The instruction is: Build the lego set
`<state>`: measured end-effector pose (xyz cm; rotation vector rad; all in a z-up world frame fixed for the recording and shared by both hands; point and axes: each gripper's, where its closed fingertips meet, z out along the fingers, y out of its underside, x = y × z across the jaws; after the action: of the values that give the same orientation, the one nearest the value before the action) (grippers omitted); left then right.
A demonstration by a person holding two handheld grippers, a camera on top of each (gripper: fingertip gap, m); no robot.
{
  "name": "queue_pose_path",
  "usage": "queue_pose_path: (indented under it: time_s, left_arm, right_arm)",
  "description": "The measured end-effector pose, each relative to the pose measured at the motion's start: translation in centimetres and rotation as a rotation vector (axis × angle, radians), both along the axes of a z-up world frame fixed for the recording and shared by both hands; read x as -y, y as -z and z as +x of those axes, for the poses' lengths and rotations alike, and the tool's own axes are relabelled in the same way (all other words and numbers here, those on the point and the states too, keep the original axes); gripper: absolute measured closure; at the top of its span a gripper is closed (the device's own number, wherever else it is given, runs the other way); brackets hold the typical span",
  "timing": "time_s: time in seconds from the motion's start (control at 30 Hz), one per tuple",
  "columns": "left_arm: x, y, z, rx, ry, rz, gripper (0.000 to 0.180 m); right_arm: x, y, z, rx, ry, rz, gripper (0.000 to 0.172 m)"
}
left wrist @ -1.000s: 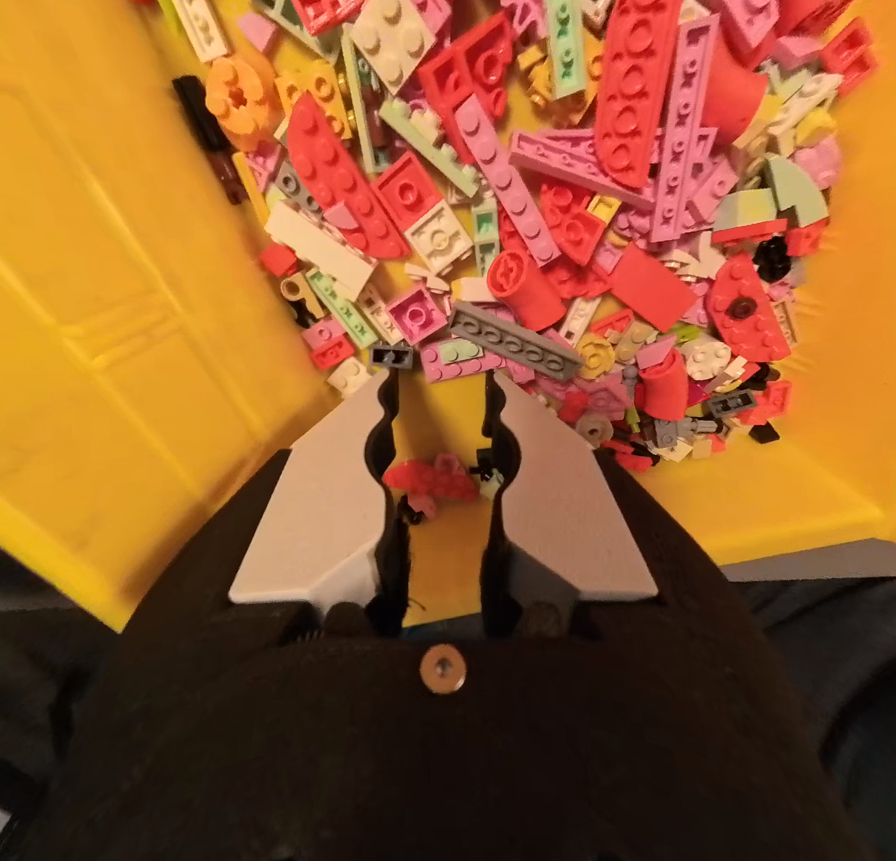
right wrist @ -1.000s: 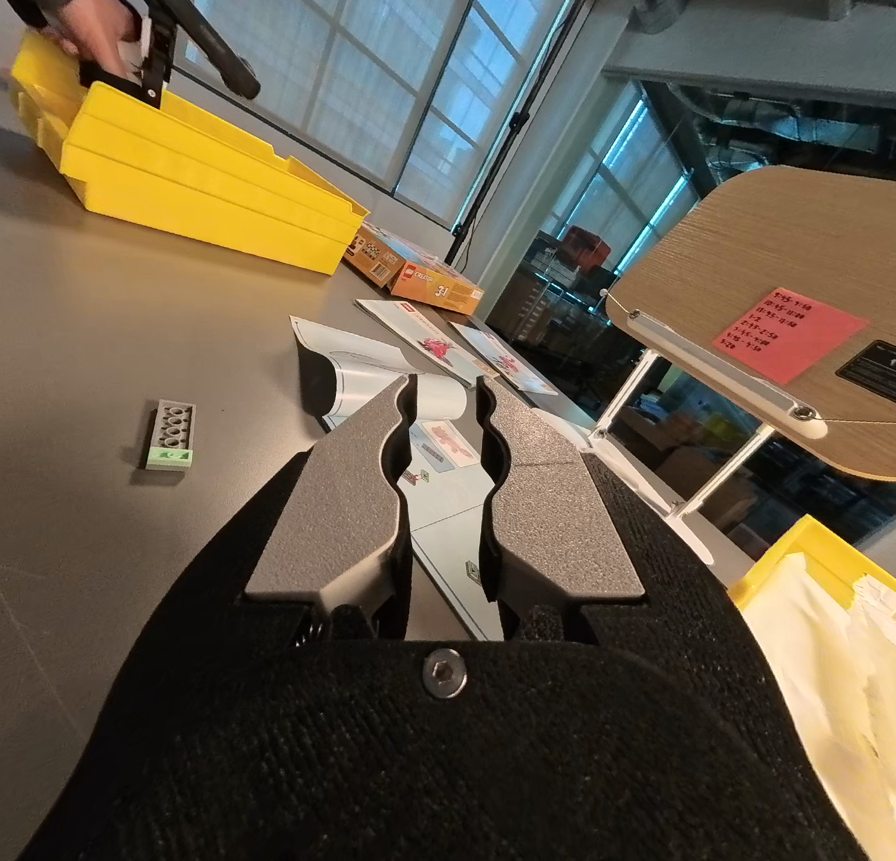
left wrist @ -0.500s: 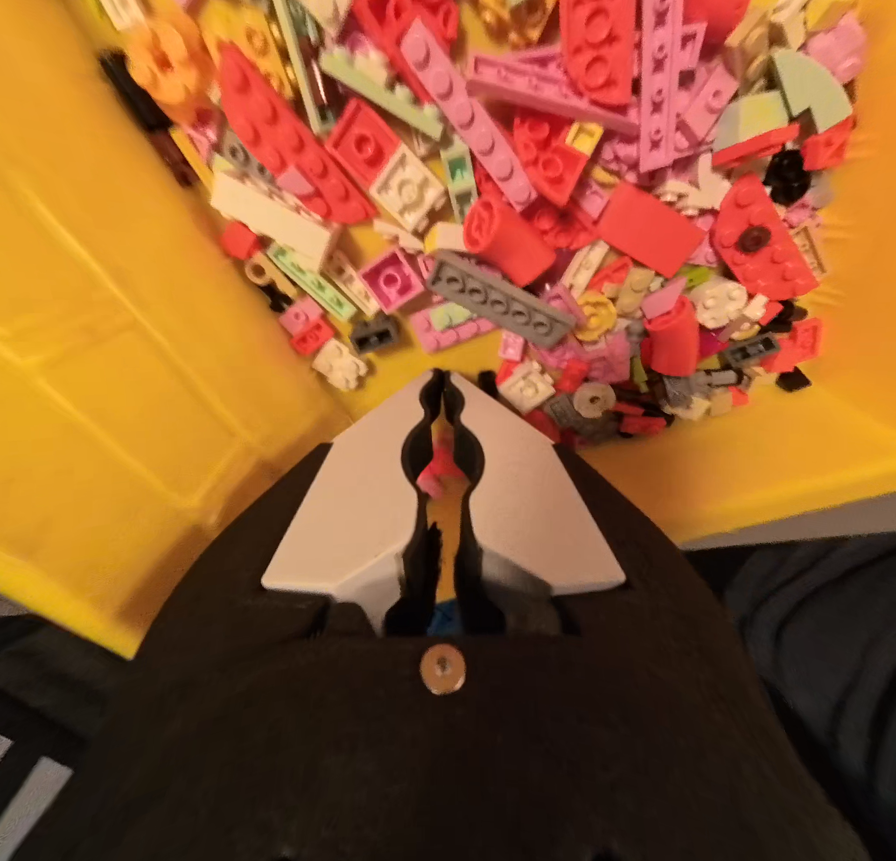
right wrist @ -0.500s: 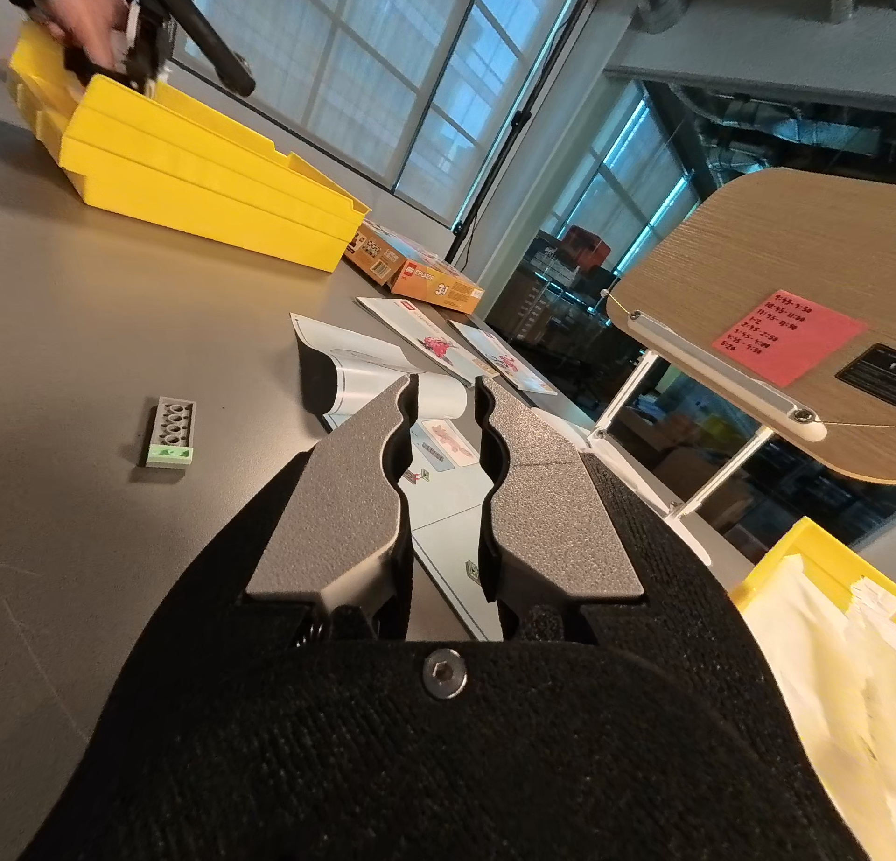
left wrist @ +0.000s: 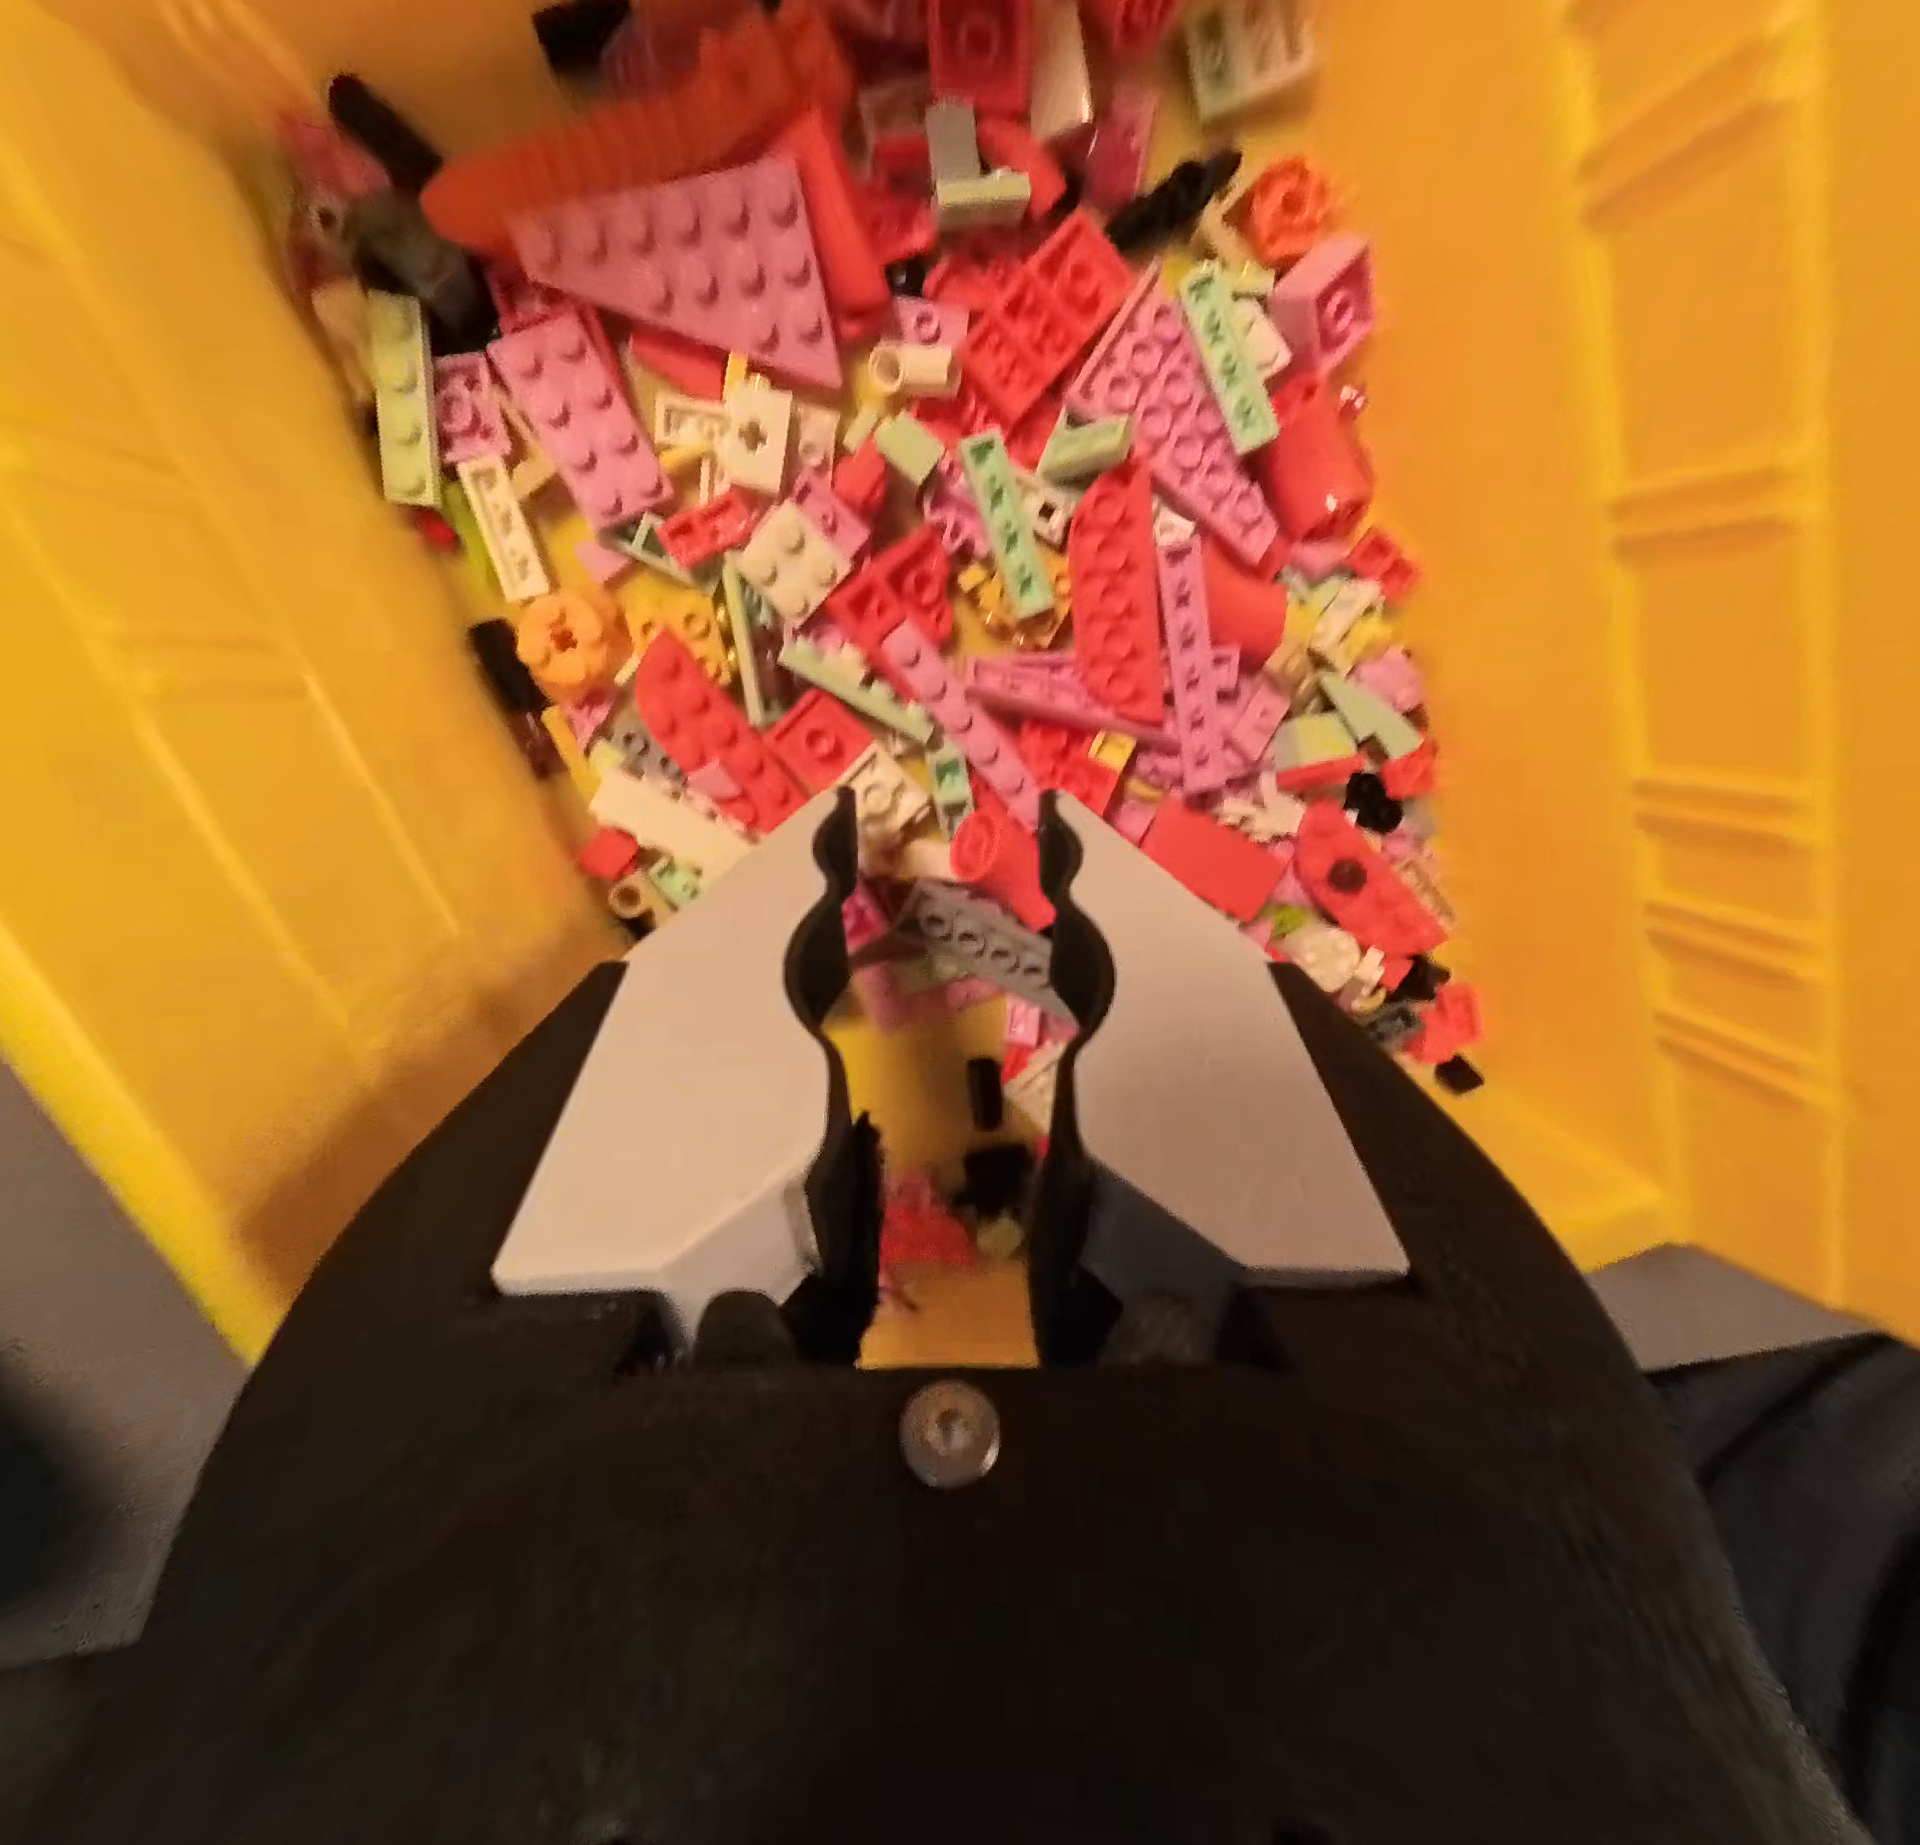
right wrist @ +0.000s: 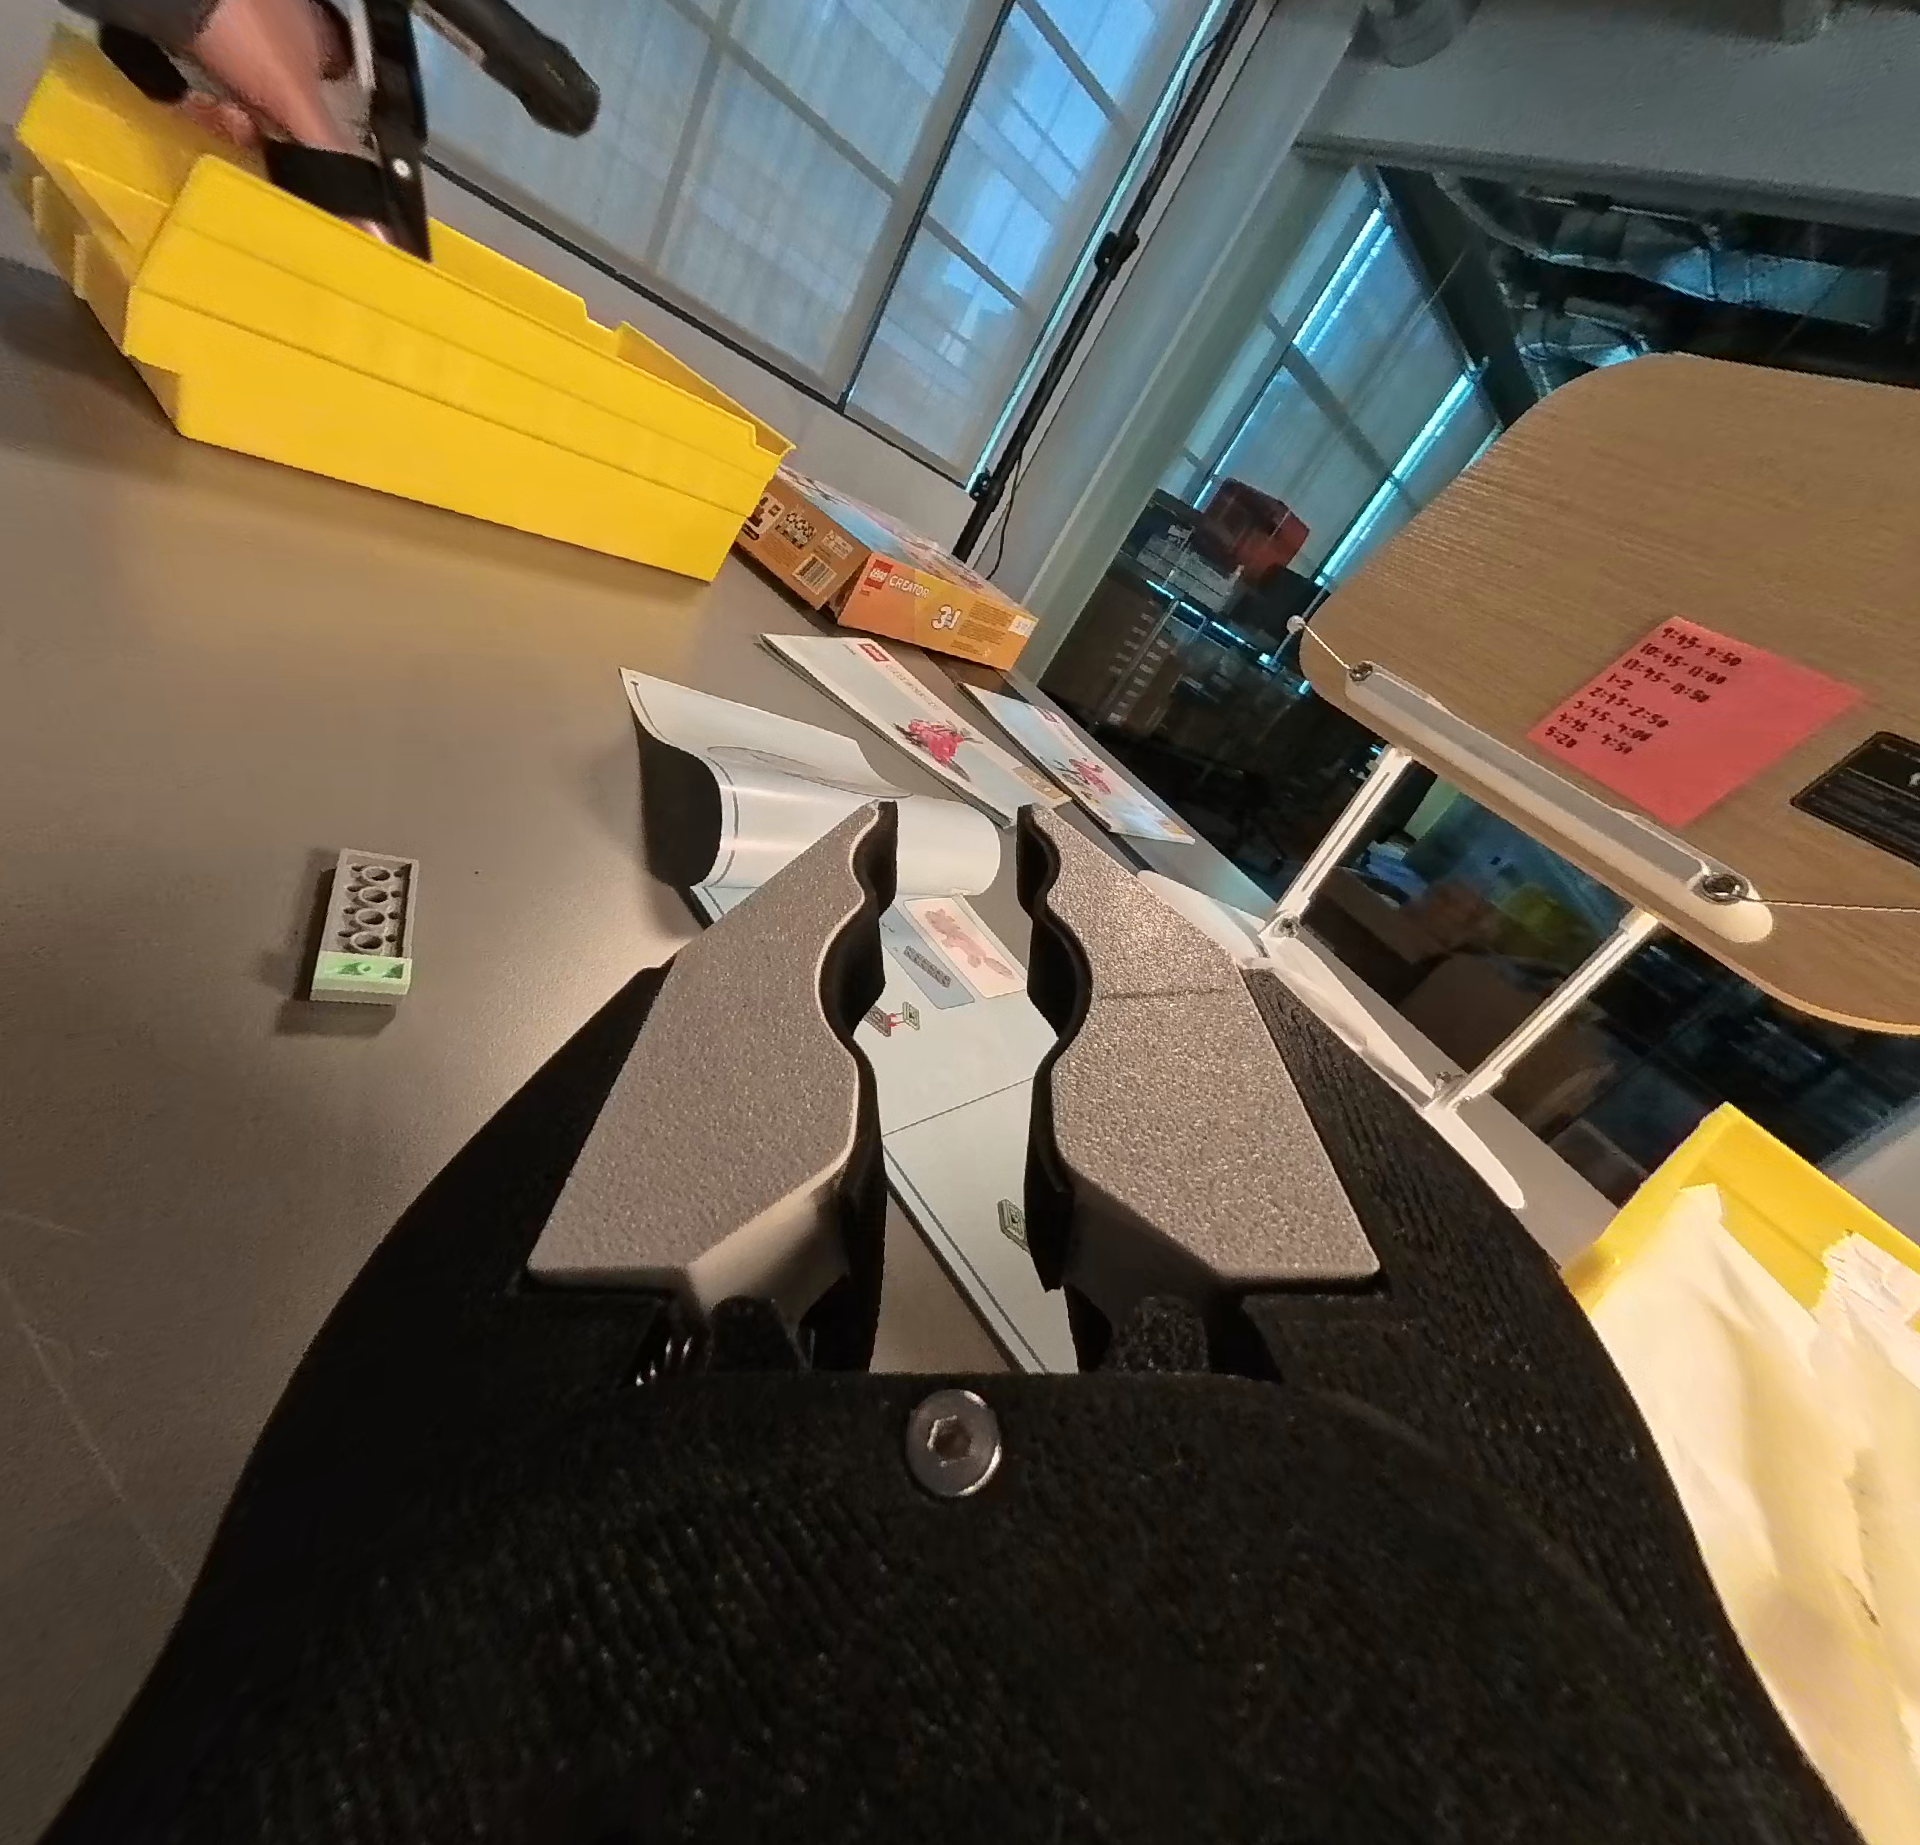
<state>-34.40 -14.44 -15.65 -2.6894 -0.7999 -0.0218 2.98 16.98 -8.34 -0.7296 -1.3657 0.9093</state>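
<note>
Two views, taken in turn. Left wrist view: the left gripper (left wrist: 945,829) hangs over a yellow bin (left wrist: 208,756) filled with a heap of small building bricks (left wrist: 935,507), mostly red, pink, white and pale green. Its pale fingers (left wrist: 717,1006) stand apart with nothing clamped; between them, lower down in the heap, show a grey holed plate (left wrist: 982,948) and a red round brick (left wrist: 1003,855), neither pressed by the pads as far as the blurred picture allows. A clean pick here would probably need the jaws set square across one piece alone, since neighbours lie touching on every side.

Right wrist view: the right gripper (right wrist: 951,839) is held low over a grey table (right wrist: 260,756), its dark fingers (right wrist: 727,1057) partly apart and bare, with an open instruction booklet (right wrist: 790,808) beneath them. A grey brick with a green plate (right wrist: 366,925) lies alone to the left, well apart. Farther off stand the stacked yellow bins (right wrist: 436,403), where a hand (right wrist: 260,39) holds the other tool, plus two closed booklets (right wrist: 904,735) and an orange box (right wrist: 914,600).
</note>
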Motion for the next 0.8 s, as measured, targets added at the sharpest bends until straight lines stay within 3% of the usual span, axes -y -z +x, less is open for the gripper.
queue_pose_path:
  time_s: [0.2,0.37,0.57,0.67,0.8]
  left_arm:
    - [-0.1,1.2,-0.2,0.044,-0.027,-0.058,0.153]
    - [2.5,1.0,-0.1,0.031,-0.048,-0.221,0.158]
    - [2.2,0.2,0.6,0.086,-0.066,-0.146,0.158]
    - [0.8,0.3,2.0,0.132,0.002,-0.078,0.148]
    - [-1.6,0.4,2.6,0.100,0.046,0.009,0.119]
  right_arm:
    - [0.0,0.0,0.0,0.001,0.003,0.004,0.151]
    - [0.0,0.1,0.0,0.003,0.003,0.006,0.151]
    - [0.0,0.1,0.0,0.003,0.001,0.005,0.151]
    - [0.0,0.0,0.0,0.001,0.000,0.001,0.151]
    - [-0.3,0.0,0.1,-0.005,0.017,0.007,0.151]
